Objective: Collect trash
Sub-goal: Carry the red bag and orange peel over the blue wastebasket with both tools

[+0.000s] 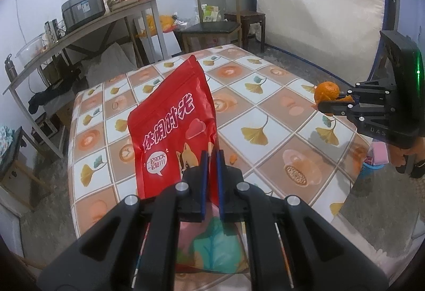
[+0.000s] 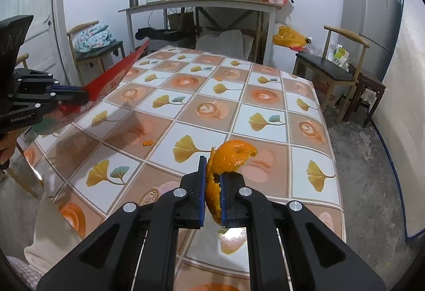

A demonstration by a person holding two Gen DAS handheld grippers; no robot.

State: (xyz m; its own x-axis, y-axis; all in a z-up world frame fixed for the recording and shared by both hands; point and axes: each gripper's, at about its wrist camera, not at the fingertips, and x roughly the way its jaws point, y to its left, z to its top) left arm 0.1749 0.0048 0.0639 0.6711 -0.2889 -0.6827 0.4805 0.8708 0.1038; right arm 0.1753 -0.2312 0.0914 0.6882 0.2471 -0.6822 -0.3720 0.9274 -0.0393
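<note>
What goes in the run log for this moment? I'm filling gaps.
left gripper: shut on red snack bag | right gripper: shut on orange peel | peel scrap: on table

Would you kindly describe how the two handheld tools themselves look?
Both the left tool and right tool are matte black angular linkages with silver pivot bolts and blue pads. White lettering marks their sides; a green light glows on the right one. A cream sleeve shows.

Both grippers are matte black plastic with angular linkage arms, silver round screw heads at the pivots and blue pads lining the fingers. The left gripper (image 1: 211, 158) carries white "GenRoboLAI" lettering, seen at the left edge of the right wrist view. The right gripper (image 2: 213, 166) shows embossed "DAS" and a green light strip. A cream sleeve (image 2: 50, 232) appears lower left.
</note>
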